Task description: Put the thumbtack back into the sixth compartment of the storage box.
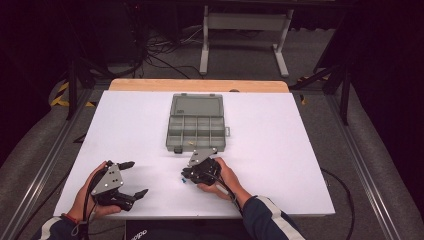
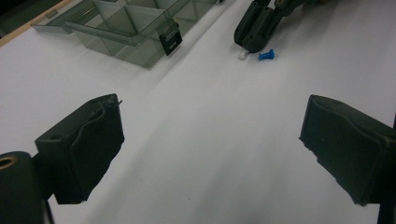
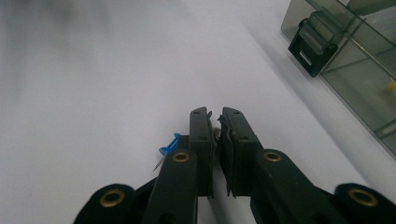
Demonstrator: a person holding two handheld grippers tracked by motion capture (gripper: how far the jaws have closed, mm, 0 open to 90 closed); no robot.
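Note:
A blue pushpin (image 3: 169,145) lies on the white table (image 1: 280,150), just left of my right gripper (image 3: 215,112). The right jaws are closed on a small white pushpin (image 2: 242,55) that shows at their tips. In the high view the right gripper (image 1: 185,175) rests low on the table in front of the box, with the blue pushpin (image 1: 184,181) beside it. My left gripper (image 1: 136,178) hovers at the near left with its jaws wide apart and nothing between them. From the left gripper (image 2: 210,135) view, the blue pushpin (image 2: 266,55) lies far ahead.
An open grey see-through compartment box (image 1: 196,131) sits mid-table, its lid (image 1: 196,105) folded back. Its black latch (image 3: 314,44) faces me, and a small yellow item (image 3: 390,87) lies in one compartment. A wooden edge (image 1: 200,85) borders the far side.

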